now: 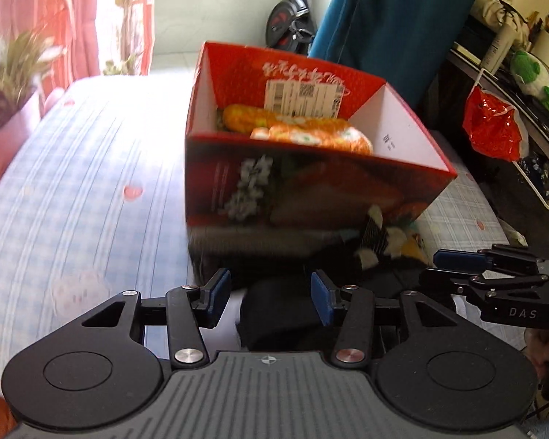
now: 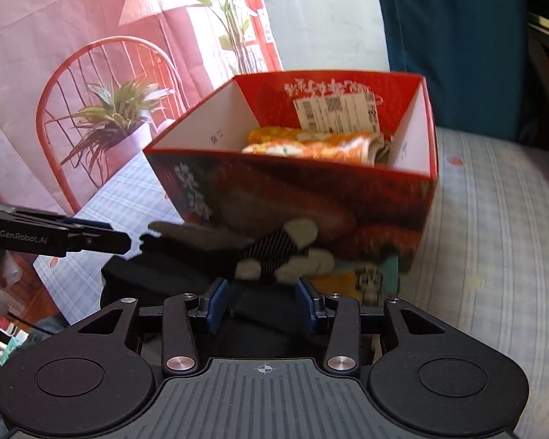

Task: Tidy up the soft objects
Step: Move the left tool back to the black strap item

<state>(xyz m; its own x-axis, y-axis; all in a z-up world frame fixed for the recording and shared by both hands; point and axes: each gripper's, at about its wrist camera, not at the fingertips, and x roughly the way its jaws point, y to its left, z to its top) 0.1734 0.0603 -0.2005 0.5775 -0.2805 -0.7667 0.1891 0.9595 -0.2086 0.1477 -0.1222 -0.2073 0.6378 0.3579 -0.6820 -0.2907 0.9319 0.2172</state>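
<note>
One red cardboard box (image 1: 311, 190) stands open-topped on the bed (image 1: 91, 168), whose cover is pale blue check with small red spots; the box sits toward the bed's far right part, its near wall printed with a dark picture and its far inner wall carrying one white shipping label (image 1: 302, 99); inside it lie two orange patterned soft rolls (image 1: 311, 133), one behind the other, against the far wall, and in the right wrist view a bit of grey-green fabric (image 2: 382, 150) shows at their right end, too small to identify.

In front of the box's near wall, on the bed, lies a heap of dark cloth (image 2: 186, 278); on top of it rests one black-and-white striped soft piece with pale lobes (image 2: 282, 252), touching the foot of the box; just beside it, under the box's near right corner, one yellow and teal patterned piece (image 2: 369, 276) peeks out.

Two grippers are in view; the left gripper (image 1: 271, 294) hangs low over the dark cloth with its two blue-padded fingers spread wide, nothing between them but cloth beneath; the right gripper (image 2: 261, 301) is likewise spread, its pads on either side of the striped piece's near edge, not pinching it; each shows edge-on in the other's view.

Behind the bed hang one pink printed curtain (image 2: 55, 55) and one teal cloth (image 1: 395, 14); one red plastic bag (image 1: 494, 124) hangs at the right.
</note>
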